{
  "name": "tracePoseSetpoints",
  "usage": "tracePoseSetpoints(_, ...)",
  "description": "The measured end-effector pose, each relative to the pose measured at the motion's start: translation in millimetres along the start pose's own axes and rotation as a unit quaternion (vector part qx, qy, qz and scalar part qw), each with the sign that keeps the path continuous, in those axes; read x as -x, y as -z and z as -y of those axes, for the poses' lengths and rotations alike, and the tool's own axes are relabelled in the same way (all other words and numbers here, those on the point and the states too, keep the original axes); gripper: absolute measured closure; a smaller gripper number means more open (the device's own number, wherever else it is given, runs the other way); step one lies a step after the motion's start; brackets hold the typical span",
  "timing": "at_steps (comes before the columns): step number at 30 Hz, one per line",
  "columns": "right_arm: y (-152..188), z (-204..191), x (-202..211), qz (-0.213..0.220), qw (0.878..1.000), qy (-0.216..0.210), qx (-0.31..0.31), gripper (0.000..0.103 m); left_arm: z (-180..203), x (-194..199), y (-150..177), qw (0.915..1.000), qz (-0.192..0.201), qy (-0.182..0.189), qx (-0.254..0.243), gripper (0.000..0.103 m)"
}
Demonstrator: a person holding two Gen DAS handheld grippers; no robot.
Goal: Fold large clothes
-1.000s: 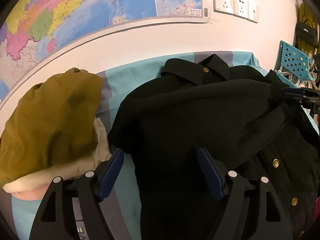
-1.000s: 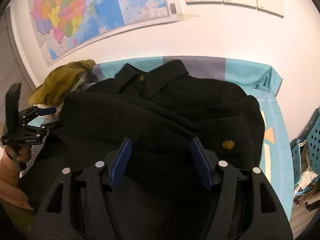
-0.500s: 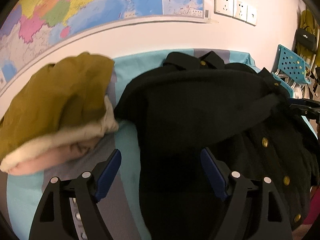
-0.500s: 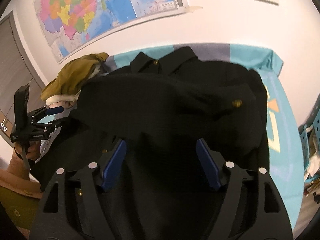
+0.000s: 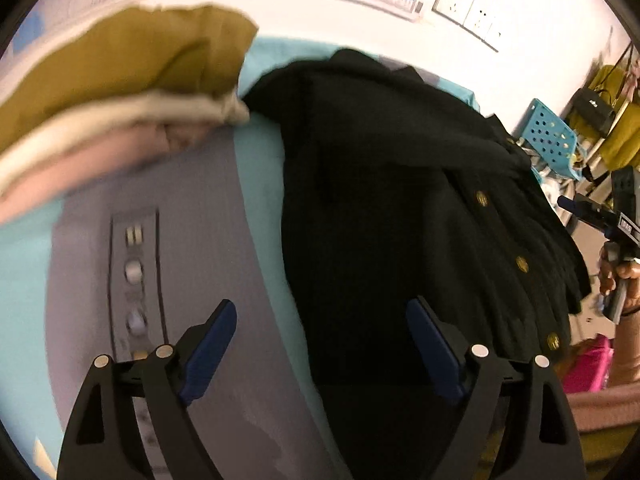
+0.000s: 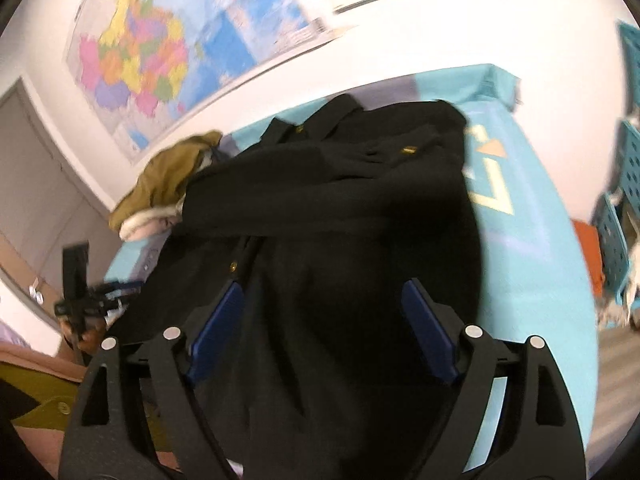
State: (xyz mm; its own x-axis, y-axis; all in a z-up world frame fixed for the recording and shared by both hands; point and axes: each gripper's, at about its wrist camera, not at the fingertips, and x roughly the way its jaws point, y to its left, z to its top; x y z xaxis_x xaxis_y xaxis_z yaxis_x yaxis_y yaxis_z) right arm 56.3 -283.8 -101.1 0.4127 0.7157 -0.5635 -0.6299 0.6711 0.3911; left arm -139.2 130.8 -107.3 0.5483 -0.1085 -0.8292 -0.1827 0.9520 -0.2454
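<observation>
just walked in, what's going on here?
A person with two handheld grippers is partway through folding a black buttoned coat on a teal and grey cloth. Left gripper and right gripper are both open, gripping nothing. A stack of folded clothes sits beside the coat.

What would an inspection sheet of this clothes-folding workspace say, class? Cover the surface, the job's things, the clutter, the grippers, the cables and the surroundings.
Surface: teal and grey table cover, bare strip left of the garment.
Job's things: black buttoned garment spread out, a fold laid across its upper part, gold buttons showing.
Clutter: stack of folded clothes, olive on top, cream and pink below, at the garment's left, collar end.
Grippers: left gripper jaws wide apart, holding nothing; right gripper jaws wide apart above the black cloth, holding nothing.
Cables: nothing seen on the surface.
Surroundings: wall map, wall sockets, blue perforated crate.
</observation>
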Motion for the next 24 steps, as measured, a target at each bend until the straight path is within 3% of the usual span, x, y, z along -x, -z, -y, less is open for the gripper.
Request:
tracePoseSetpoints(6, 30.7, 34.3, 38.2, 0.020, 0.997, -0.007, -0.073, 0.014, 4.5, 9.9, 20.9, 0.9984, -0.008, 0.055, 0.010, 0.017)
tracePoseSetpoints(11, 57.5, 48.9, 38.3, -0.010, 0.994, -0.025, -0.104, 0.014, 17.1, 11.7, 34.3, 0.9940, -0.024, 0.107, -0.003, 0.011)
tracePoseSetpoints(15, 68.9, 44.0, 32.2, -0.024, 0.994, -0.055, -0.095, 0.013, 25.5, 9.5, 39.7, 0.9889, -0.032, 0.145, 0.000, 0.007)
tracePoseSetpoints(17, 70.3, 39.9, 29.3, -0.029, 0.991, -0.091, -0.094, 0.013, 26.9, 7.9, 39.2, 0.9862, -0.031, 0.162, 0.010, 0.007)
tracePoseSetpoints(20, 69.5, 25.2, 19.3, -0.046, 0.991, -0.107, -0.061, 0.013, 26.7, 1.6, 34.4, 0.9798, -0.032, 0.195, 0.032, 0.007)
tracePoseSetpoints(24, 65.9, 14.3, 8.3, -0.050, 0.992, -0.113, -0.039, 0.012, 36.5, -4.7, 29.3, 0.9813, -0.026, 0.189, 0.027, 0.007)
